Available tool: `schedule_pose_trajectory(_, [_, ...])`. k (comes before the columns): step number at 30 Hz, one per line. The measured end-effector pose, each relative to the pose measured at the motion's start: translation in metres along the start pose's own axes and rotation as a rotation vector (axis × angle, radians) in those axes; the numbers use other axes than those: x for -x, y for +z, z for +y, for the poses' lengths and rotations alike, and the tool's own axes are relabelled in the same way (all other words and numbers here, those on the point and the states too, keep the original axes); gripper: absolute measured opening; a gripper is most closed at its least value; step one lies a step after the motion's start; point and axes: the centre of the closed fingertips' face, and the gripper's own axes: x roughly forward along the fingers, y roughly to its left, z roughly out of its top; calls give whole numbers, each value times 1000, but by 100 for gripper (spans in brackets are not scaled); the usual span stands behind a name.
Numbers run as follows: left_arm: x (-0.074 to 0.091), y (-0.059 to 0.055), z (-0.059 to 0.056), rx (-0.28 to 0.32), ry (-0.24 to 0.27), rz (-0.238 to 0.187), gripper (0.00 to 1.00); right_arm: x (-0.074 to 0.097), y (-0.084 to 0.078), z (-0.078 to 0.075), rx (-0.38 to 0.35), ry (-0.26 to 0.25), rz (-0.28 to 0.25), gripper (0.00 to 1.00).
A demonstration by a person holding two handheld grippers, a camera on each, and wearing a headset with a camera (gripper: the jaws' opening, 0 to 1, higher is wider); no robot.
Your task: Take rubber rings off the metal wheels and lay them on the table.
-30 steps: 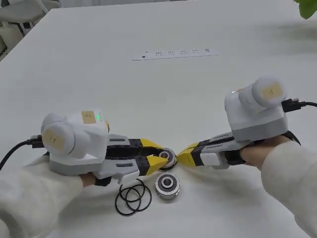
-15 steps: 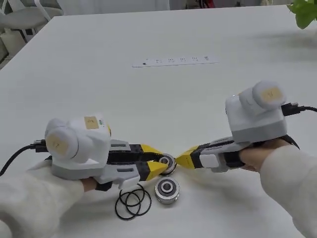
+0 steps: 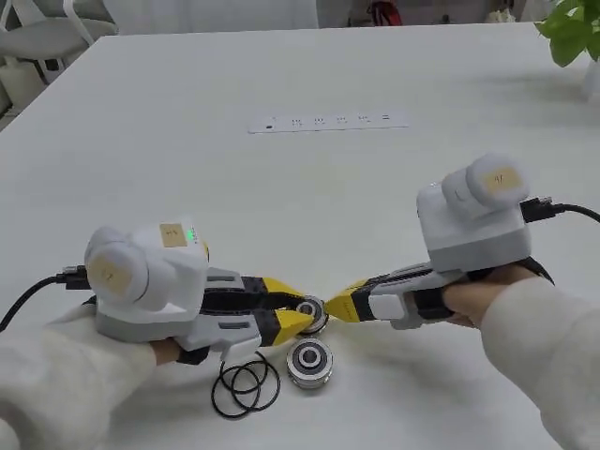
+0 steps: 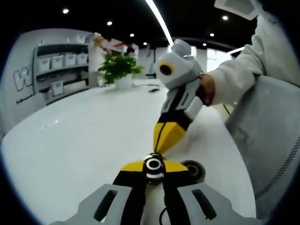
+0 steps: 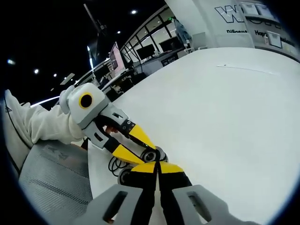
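White table (image 3: 187, 141), rubber rings (image 3: 246, 386), metal wheel (image 3: 308, 361)

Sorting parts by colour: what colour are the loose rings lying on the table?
Black rings, clearest in the head view.

This looks like an open-plan office. A long white tabletop (image 3: 281, 56) has a socket strip (image 3: 328, 122) set flush into it, and an office chair (image 3: 47, 37) stands at its far corner. A potted plant (image 4: 119, 68) sits at one end. Wall shelves (image 4: 58, 70) hold rows of white bins, beside large lettering (image 5: 234, 11) on the wall. Farther back are desks with monitors (image 5: 152, 51), under a dark ceiling with spotlights and a light strip (image 4: 157, 16).
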Motion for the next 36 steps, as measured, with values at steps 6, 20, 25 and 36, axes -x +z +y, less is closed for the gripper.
schedule_pose_trajectory(6, [0, 0, -1, 0, -3, -1, 14, 0, 0, 3, 14, 0, 11, 0])
schedule_pose_trajectory(20, [-1, 2, -5, -4, -3, -2, 14, 1, 0, 8, 22, 3, 14, 0])
schedule_pose_trajectory(25, [-1, 2, -3, -3, -3, -3, 14, 1, 1, 9, 20, 7, 12, 0])
schedule_pose_trajectory(36, [-1, 1, -2, 0, -5, -7, 14, 1, 3, 10, 27, 15, 9, 0])
